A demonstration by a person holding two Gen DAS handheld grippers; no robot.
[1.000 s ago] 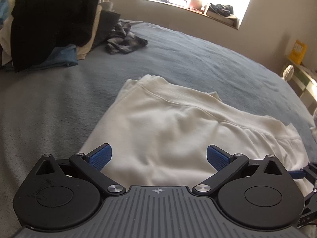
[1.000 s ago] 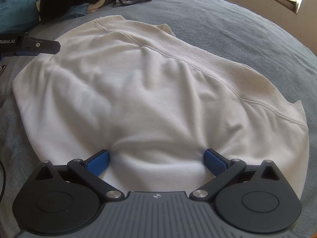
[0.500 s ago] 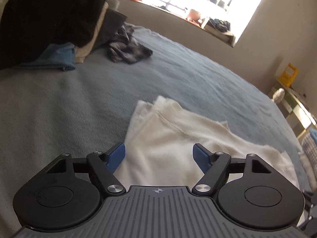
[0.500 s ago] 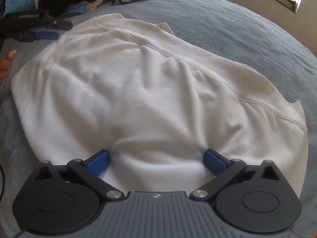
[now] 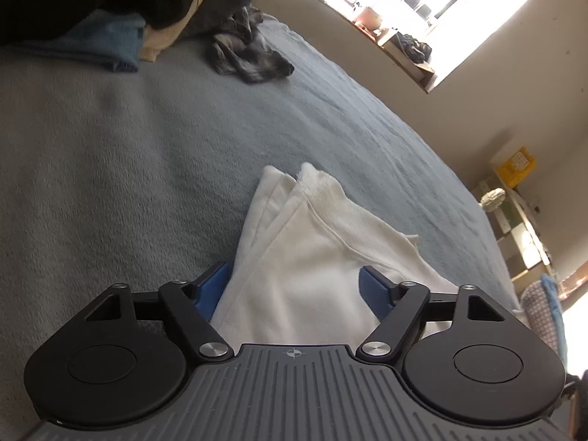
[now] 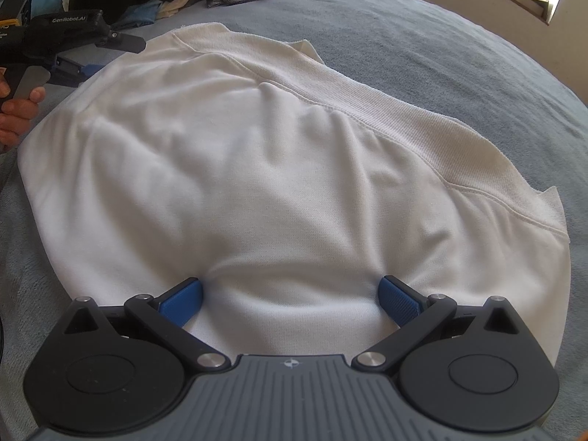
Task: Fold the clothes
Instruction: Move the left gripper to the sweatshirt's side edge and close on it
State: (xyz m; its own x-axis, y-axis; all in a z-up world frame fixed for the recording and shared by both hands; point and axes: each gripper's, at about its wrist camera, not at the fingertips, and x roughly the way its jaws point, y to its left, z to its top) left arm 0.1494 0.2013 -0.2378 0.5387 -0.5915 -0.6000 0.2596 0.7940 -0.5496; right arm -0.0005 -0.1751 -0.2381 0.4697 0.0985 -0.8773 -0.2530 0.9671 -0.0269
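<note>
The white garment [image 6: 257, 169] lies spread on the bed [image 6: 441, 36], its long axis running from near left to far right, ribbed hem along the far side. The right hand-held gripper [image 6: 290, 297] sits wide at the near edge, cloth bulging between its fingers but not pinched. The left hand-held gripper [image 5: 294, 286], also wide, straddles the left edge, where layers already lie doubled. Each end thus has its own gripper nearest; a fold would likely carry near edge toward far.
</note>
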